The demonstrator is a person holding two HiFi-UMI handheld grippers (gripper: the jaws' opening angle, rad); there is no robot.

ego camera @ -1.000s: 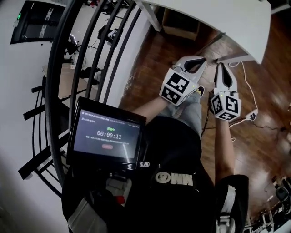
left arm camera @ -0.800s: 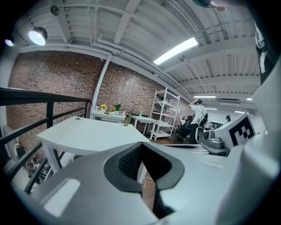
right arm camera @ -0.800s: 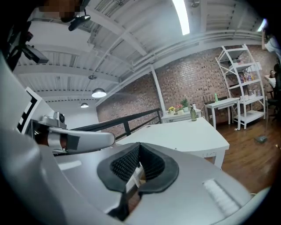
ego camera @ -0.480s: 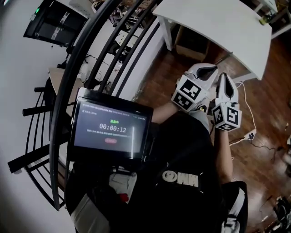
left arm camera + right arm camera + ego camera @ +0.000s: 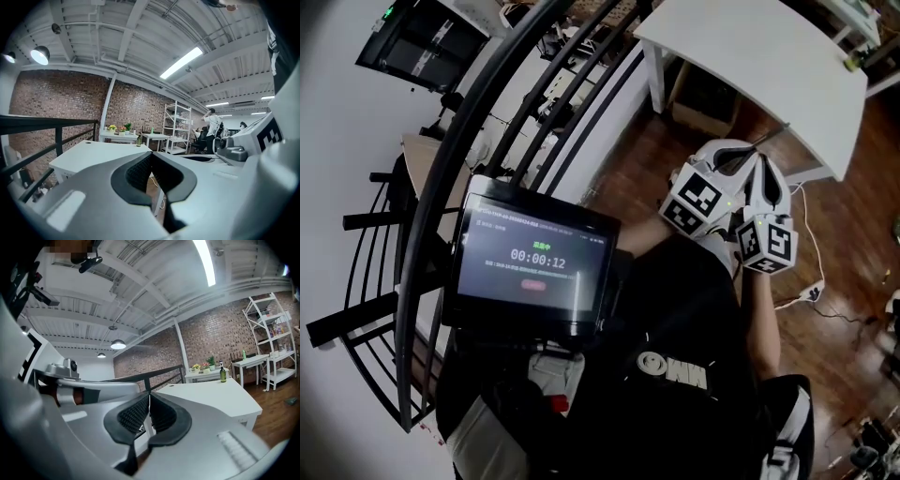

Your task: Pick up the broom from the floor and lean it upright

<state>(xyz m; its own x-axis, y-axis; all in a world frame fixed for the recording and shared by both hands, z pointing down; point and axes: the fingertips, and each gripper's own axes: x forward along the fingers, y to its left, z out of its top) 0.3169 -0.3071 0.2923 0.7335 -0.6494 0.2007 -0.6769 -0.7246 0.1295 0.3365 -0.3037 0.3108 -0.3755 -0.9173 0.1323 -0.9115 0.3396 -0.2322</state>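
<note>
No broom can be made out in any view. In the head view both grippers are held side by side in front of the person's body, above the wooden floor and just before the white table (image 5: 750,56). My left gripper (image 5: 739,157) is shut, its black pads meeting with nothing between them (image 5: 151,155). Touching-close on its right, my right gripper (image 5: 766,171) is also shut and empty (image 5: 150,397). Both point roughly level, towards the table and the room beyond.
A black metal railing (image 5: 487,122) curves along the left. A tablet with a timer (image 5: 534,262) hangs on the person's chest. A power strip and cable (image 5: 811,292) lie on the floor. A green bottle (image 5: 223,374) stands on the table; a white shelf (image 5: 176,126) stands beyond it.
Both grippers have come up from the floor towards the table and drawn closer together. They stay shut and empty. The head view has swung up, showing more of the table.
</note>
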